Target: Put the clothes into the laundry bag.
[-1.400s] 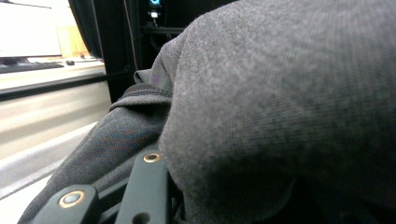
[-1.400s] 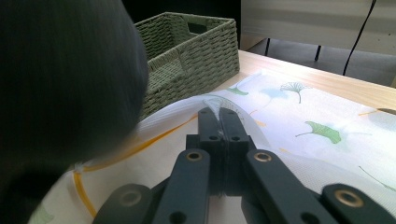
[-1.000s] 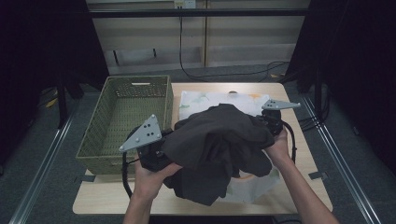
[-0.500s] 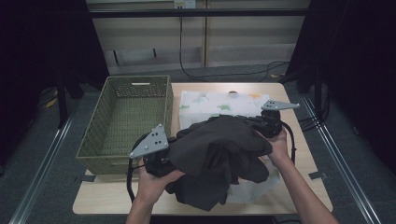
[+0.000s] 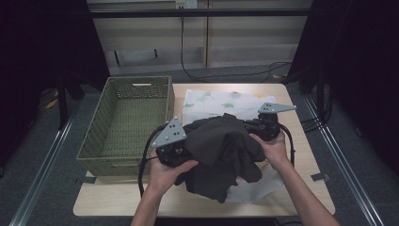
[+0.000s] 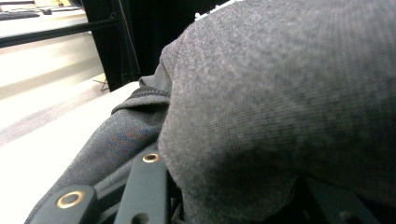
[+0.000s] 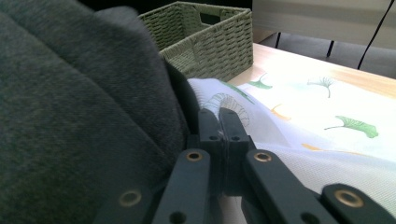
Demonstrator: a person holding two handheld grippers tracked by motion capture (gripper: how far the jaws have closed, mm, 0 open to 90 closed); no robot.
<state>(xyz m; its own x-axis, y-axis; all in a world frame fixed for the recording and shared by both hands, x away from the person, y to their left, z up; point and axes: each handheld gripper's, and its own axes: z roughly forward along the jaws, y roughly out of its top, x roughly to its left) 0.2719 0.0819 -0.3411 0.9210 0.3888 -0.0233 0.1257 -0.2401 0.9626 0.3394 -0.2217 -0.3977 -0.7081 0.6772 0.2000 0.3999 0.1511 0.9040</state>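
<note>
Two grippers, left gripper point(image 5: 186, 151) and right gripper point(image 5: 252, 128), jaws hidden by cloth or pressed together, lift a soft, floppy dark garment point(image 5: 223, 153) over the table's point(image 5: 301, 195) near edge; hems offer surest hold.

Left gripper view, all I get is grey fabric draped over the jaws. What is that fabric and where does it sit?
Observer: It is a dark garment bunched between the left gripper and the right gripper, above a white leaf-print cloth on the table.
Operator: Is the right gripper closed?
Observer: In the right gripper view its jaws are pressed together, with the garment bulging beside them. I cannot tell what they pinch.
Operator: Anything in the basket?
Observer: No, the woven basket at the table's left looks empty.
</note>
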